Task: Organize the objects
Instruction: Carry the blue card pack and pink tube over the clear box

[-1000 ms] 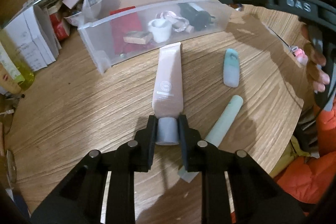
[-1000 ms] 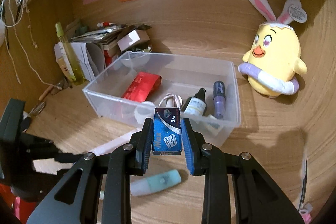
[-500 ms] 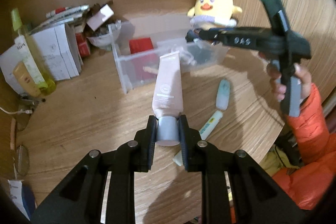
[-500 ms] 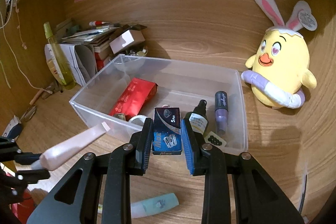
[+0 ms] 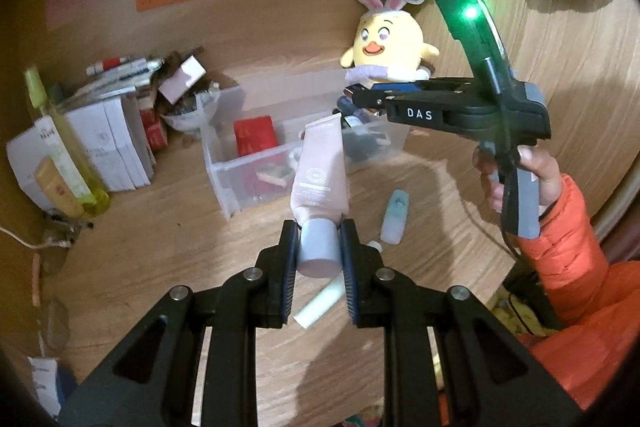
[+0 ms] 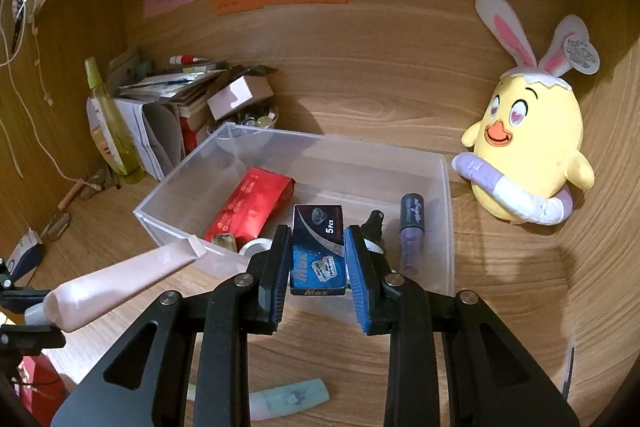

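Two grippers each carried an item toward the clear bin.

The left gripper [image 5: 319, 254] was clamped on the grey cap of a pink tube [image 5: 320, 171], held off the table with its flat end reaching toward the clear bin [image 6: 448, 227]. The right gripper [image 6: 318, 261] squeezed a small blue box [image 6: 319, 249] above the bin's near wall. Inside the bin lay a red packet [image 6: 250, 209], a dark dropper bottle [image 6: 374, 223] and a purple vial [image 6: 412, 227]. A mint tube [image 5: 394, 215] and a pale green tube [image 5: 322, 301] lay on the wooden table [image 5: 160, 227], near the bin. A yellow plush chick [image 6: 528, 155] sat just beside the bin.
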Demonstrator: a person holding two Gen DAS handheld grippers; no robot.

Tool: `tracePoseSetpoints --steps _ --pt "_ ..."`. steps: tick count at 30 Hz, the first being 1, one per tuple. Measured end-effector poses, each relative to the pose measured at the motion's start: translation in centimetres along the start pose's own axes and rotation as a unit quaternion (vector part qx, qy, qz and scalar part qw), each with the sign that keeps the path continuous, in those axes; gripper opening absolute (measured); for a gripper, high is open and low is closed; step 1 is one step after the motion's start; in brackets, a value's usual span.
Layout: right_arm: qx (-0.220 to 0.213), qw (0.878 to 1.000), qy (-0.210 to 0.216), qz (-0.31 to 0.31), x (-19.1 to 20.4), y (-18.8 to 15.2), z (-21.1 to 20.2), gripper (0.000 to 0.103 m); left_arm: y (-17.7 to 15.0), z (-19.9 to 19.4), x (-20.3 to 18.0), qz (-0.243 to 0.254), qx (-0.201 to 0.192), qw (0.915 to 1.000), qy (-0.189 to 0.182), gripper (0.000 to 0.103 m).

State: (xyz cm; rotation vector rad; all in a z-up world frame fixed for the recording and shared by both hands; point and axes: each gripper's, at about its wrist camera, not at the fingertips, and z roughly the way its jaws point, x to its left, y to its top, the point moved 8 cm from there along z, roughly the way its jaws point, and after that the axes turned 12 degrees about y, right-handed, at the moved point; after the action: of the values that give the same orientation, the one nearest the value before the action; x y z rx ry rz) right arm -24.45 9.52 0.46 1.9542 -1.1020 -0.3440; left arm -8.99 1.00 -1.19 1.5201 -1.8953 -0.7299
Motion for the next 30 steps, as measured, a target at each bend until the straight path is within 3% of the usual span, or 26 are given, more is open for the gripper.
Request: tracePoseSetpoints --steps 10,30 --pt "0.005 1.000 0.003 -0.012 -0.1 1.3 1.4 0.025 2.6 4.1 1.9 -0.026 0.007 0.9993 0.025 0.021" --pt "0.069 0.997 0.007 -0.041 0.6 0.9 7.7 0.025 6.2 13.0 5.4 -0.081 0.038 0.9952 0.040 0.021"
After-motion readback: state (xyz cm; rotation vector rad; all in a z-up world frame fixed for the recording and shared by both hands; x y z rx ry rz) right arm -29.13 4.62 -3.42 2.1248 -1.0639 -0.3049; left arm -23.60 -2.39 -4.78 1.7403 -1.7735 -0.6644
